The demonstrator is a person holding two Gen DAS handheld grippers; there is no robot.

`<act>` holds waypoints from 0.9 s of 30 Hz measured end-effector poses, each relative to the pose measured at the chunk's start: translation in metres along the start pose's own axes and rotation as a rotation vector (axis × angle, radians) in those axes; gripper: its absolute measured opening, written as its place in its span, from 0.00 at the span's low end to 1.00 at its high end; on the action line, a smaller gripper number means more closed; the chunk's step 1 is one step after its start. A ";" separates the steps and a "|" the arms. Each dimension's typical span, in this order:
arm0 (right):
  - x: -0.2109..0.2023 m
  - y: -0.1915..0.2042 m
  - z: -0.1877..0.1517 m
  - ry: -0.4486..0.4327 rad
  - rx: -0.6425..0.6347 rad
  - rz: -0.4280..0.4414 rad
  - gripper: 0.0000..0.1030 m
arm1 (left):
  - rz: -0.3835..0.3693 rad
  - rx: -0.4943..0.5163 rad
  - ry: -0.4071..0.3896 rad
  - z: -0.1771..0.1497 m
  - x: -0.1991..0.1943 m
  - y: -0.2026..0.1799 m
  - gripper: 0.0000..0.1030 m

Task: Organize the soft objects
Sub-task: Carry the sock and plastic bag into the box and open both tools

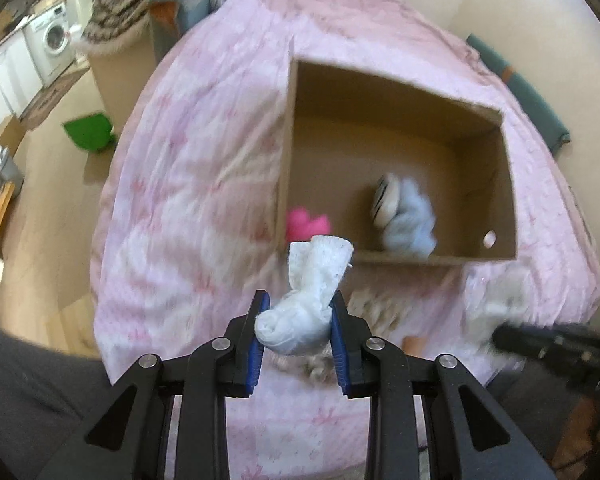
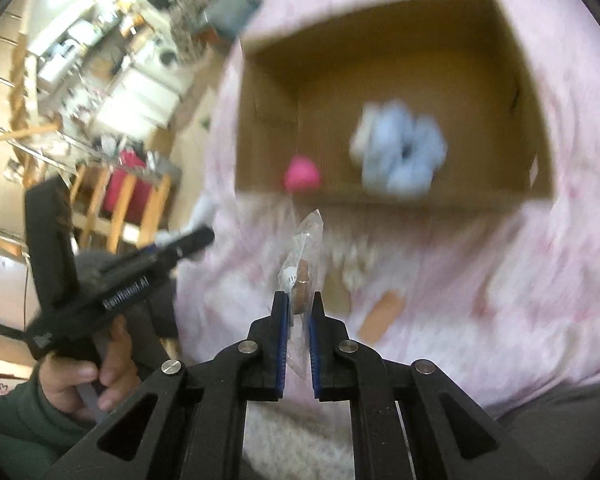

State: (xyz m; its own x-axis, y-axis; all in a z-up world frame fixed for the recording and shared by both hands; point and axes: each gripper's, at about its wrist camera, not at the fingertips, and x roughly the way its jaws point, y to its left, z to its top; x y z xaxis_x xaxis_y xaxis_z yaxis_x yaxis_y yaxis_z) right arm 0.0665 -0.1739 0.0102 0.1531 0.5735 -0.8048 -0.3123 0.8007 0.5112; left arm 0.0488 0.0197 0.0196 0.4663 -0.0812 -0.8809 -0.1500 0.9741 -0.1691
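white sock (image 1: 304, 300) clamped in left hand-held gripper (image 1: 299, 322).

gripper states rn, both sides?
Left gripper: closed on the white sock.
Right gripper: closed on the clear plastic packet.

Soft, even indoor light, no harsh glare. Heavy fisheye bending and dark vignette at edges. Motion blur throughout, worst in right wrist view; cardboard box (image 2: 396, 92) interior shadowed, smeared.
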 end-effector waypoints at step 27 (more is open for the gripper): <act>0.023 -0.064 0.060 -0.227 0.083 -0.221 0.10 | 0.029 0.122 -0.117 0.060 0.063 -0.031 0.26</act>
State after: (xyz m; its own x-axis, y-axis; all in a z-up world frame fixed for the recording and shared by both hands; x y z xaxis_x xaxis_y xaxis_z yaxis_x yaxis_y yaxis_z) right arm 0.1464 -0.2017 -0.0226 0.4170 0.4005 -0.8159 -0.1717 0.9162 0.3619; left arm 0.1355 -0.0034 -0.0044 0.5629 -0.0345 -0.8258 -0.0611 0.9947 -0.0831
